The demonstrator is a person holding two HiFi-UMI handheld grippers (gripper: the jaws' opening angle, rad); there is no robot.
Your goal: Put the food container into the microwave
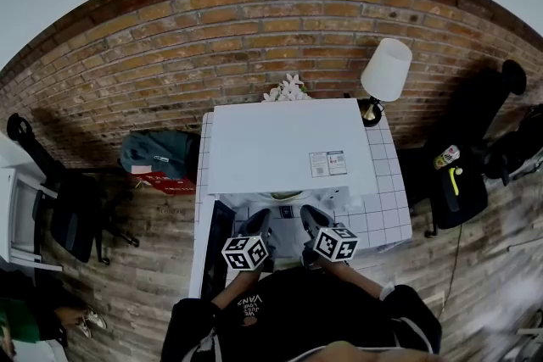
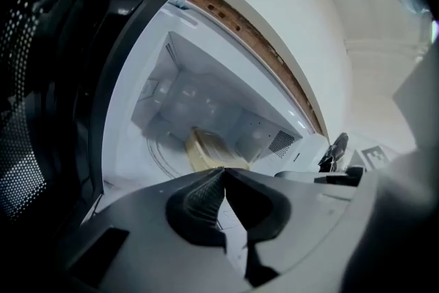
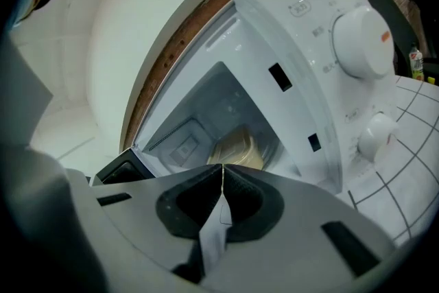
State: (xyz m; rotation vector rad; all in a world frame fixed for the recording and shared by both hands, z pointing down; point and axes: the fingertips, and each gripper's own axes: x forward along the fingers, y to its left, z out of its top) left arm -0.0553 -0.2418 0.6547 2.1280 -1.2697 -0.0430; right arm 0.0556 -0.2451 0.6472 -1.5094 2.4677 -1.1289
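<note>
Left gripper (image 2: 225, 172) and right gripper (image 3: 222, 169) sit closed, empty; shoving the microwave (image 1: 288, 144) door (image 2: 48, 147) clumsily could jolt the food container (image 2: 208, 151) inside

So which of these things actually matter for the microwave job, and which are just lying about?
For the job: microwave, door open; food container, already inside it; left tongs and right tongs, both shut, empty.
Just lying about: lamp, white flowers, teal bag, black chair.
</note>
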